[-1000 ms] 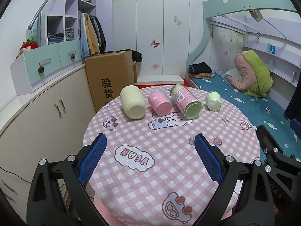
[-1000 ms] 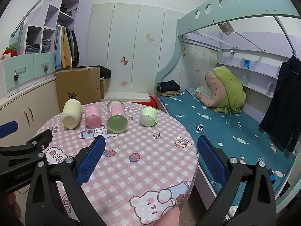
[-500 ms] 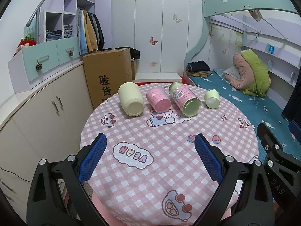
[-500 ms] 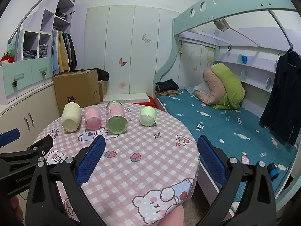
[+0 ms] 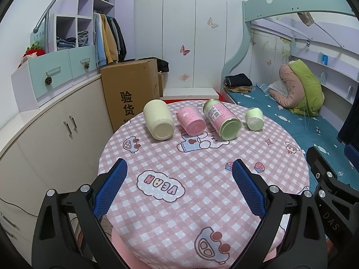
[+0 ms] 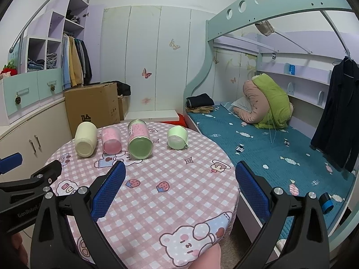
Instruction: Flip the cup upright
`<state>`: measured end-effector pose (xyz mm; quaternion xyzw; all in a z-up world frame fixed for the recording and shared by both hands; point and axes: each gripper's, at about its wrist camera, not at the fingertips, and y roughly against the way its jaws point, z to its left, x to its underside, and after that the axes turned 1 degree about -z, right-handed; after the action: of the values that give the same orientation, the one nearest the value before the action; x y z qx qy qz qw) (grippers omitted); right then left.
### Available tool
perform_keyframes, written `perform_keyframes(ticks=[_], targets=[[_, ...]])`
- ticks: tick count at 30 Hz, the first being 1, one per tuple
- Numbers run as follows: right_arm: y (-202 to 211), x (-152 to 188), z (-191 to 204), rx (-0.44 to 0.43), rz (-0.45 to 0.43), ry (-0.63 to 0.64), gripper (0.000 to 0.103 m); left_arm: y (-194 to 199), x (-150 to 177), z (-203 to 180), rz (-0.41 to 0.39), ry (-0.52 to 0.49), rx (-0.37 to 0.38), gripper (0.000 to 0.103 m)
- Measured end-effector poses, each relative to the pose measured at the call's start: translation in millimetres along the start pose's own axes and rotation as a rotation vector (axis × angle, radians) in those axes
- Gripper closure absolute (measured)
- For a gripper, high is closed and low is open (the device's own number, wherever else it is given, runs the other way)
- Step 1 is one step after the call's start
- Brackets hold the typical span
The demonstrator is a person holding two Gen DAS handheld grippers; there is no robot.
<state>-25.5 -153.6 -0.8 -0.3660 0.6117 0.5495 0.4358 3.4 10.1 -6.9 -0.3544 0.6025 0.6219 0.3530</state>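
Note:
Several cups lie on their sides in a row at the far side of the round table, bases toward me: a cream cup, a pink cup, a tall pink-and-green labelled cup and a small light green cup. My left gripper is open and empty above the table's near side. My right gripper is open and empty over the table's near right part. Both are well short of the cups.
A cardboard box stands behind the table to the left, beside beige cabinets. A bunk bed with a blue cover runs along the right. The left gripper's body shows at the left of the right wrist view.
Both grippers have drawn back a little from the table and risen slightly. The cups have not moved. Both stay open.

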Motion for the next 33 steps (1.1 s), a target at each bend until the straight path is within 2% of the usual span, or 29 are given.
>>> perform_keyframes(ticks=[33], targets=[[-2.5, -1.4, 0.3, 0.005, 0.006, -0.004, 0.008, -5.0, 2.8, 3.3, 0.017, -0.015, -0.004, 0.008]])
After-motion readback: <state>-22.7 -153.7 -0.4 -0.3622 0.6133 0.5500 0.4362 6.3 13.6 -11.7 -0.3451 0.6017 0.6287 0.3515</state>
